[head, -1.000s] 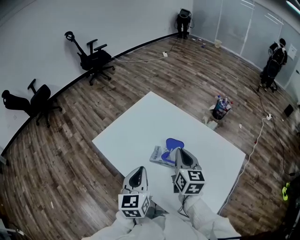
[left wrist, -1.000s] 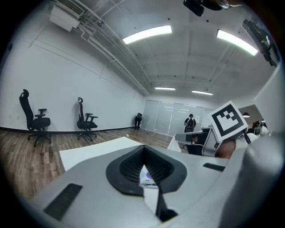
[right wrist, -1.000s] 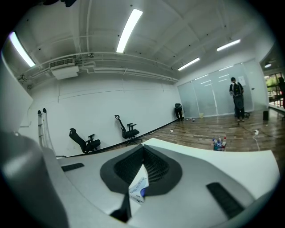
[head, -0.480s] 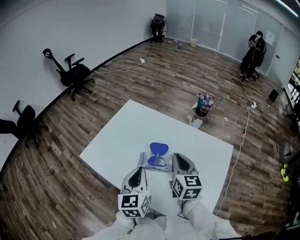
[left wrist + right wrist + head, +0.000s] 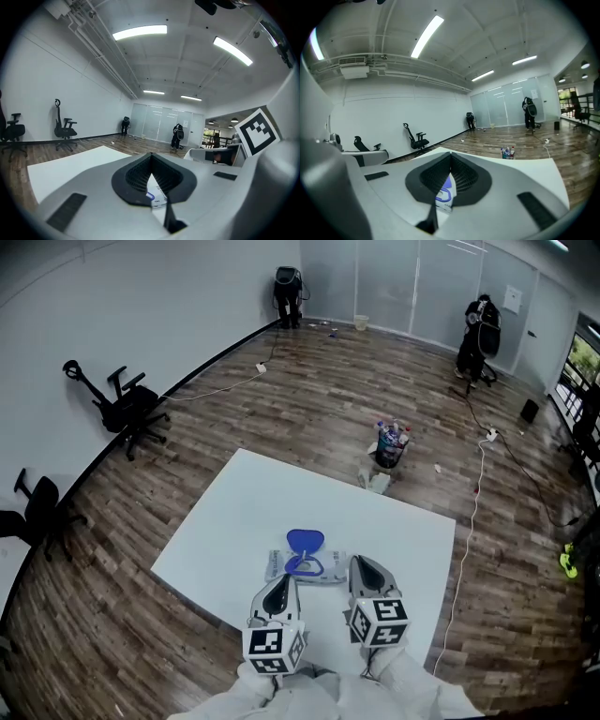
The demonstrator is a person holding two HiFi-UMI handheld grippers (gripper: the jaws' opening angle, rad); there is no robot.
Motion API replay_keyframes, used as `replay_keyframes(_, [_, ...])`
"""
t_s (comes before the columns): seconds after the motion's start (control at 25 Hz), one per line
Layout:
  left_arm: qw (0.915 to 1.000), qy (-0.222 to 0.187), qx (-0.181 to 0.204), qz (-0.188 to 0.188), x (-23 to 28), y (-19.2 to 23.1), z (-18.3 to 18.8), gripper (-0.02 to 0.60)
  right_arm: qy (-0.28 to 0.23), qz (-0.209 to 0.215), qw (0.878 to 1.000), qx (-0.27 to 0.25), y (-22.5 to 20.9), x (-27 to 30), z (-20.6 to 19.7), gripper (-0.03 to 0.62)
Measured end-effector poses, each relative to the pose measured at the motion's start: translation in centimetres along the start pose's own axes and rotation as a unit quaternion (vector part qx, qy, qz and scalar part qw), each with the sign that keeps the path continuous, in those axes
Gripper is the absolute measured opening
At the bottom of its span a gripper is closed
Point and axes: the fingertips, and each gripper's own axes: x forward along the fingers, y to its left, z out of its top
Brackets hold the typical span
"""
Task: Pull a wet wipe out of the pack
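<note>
Left claw [image 5: 280, 585] and right claw [image 5: 364, 568] are both closed and empty, held side by side just short of the pack [image 5: 305, 565]. The pack lies flat on the desk [image 5: 234, 512] with its blue lid [image 5: 305, 541] flipped up, probably to expose the wipe opening.

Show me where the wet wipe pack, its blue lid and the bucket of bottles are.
wet wipe pack [image 5: 330, 568], head view, right end of the wrapper.
blue lid [image 5: 305, 540], head view, middle of the open flap.
bucket of bottles [image 5: 387, 458], head view, its front wall.
</note>
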Motion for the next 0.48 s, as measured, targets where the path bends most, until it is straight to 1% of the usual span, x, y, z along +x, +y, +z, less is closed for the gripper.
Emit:
replay_keyframes(0.2, [0.9999,0.002,0.002,-0.011,0.50,-0.54,0.14,0.000,-0.001,-0.007,1.000,0.000,-0.42,-0.22,0.12,0.009])
replay_keyframes(0.48, [0.9999,0.001,0.003,-0.013,0.32,-0.74,0.06,0.000,-0.011,-0.013,1.000,-0.001,-0.49,-0.84,0.24,0.009])
